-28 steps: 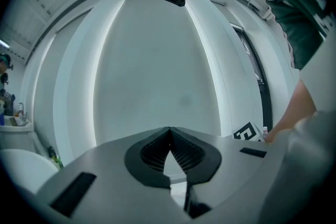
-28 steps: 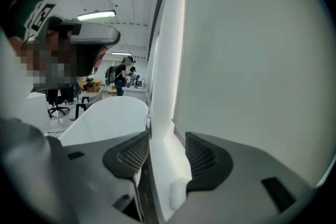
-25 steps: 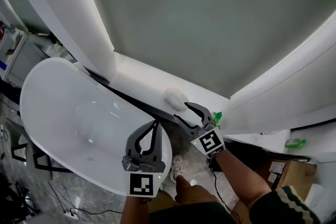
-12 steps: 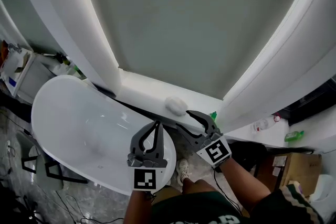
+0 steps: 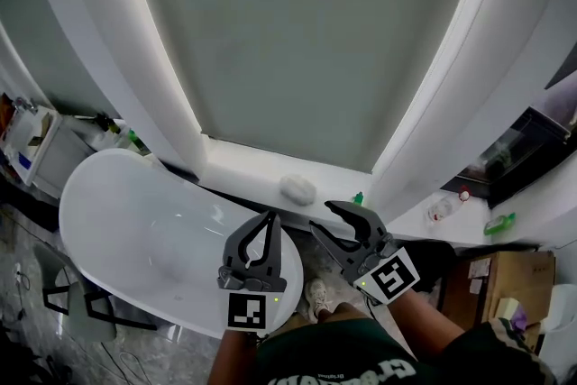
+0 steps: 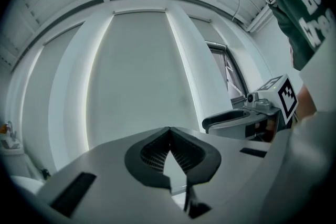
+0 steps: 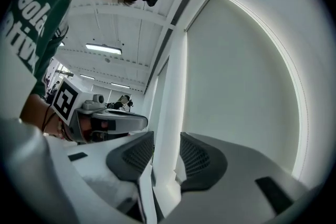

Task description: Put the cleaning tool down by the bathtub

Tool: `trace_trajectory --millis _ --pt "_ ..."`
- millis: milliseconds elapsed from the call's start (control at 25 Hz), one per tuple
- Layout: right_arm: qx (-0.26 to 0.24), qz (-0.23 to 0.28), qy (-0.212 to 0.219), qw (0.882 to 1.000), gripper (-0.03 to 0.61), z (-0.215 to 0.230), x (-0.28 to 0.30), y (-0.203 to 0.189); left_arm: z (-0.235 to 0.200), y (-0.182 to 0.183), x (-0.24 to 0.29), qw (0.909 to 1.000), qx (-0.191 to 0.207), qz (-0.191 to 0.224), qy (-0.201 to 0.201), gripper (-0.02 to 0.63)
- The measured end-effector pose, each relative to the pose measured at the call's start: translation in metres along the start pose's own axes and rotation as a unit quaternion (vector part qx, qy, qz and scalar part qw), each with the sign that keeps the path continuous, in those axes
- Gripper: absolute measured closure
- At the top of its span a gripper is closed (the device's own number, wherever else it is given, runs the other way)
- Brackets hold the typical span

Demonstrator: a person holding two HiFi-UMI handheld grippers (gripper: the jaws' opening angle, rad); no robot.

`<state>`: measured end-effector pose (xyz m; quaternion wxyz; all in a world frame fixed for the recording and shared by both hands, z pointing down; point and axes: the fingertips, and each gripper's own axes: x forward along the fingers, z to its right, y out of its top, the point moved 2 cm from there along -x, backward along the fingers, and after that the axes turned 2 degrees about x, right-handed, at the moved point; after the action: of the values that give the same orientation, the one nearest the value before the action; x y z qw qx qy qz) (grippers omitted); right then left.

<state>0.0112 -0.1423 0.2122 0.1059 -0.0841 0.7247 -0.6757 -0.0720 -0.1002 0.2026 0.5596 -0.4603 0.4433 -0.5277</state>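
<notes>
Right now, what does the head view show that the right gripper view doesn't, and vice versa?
Head view only: the white oval bathtub and the white fluffy cleaning tool lying on the white ledge beside it. Right gripper view only: ceiling strip lights. Both: the grey window panel, the left gripper, fingers together, and the right gripper, whose fingers, apart with nothing between them, have just been closing.

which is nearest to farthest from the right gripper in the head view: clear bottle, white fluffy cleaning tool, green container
1. white fluffy cleaning tool, on the ledge just beyond the right gripper
2. clear bottle, on the counter to its right
3. green container, farther right
</notes>
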Motion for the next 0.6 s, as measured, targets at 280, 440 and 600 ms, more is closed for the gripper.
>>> trace_trajectory --millis 280,440,600 --pt "-0.016 0.018 -0.002 1.000 0.470 -0.026 -0.012 0.030 0.005 0.020 -0.009 0.9995 -0.003 0.016 -0.028 0.607" --pt "-0.029 0.030 -0.010 0.999 0.517 -0.039 -0.013 0.039 0.002 0.028 -0.018 0.9990 0.001 0.027 -0.037 0.607" --pt "-0.031 0.028 -0.010 0.999 0.550 -0.053 -0.009 0.040 -0.003 0.030 -0.028 0.9986 0.010 0.025 -0.045 0.607"
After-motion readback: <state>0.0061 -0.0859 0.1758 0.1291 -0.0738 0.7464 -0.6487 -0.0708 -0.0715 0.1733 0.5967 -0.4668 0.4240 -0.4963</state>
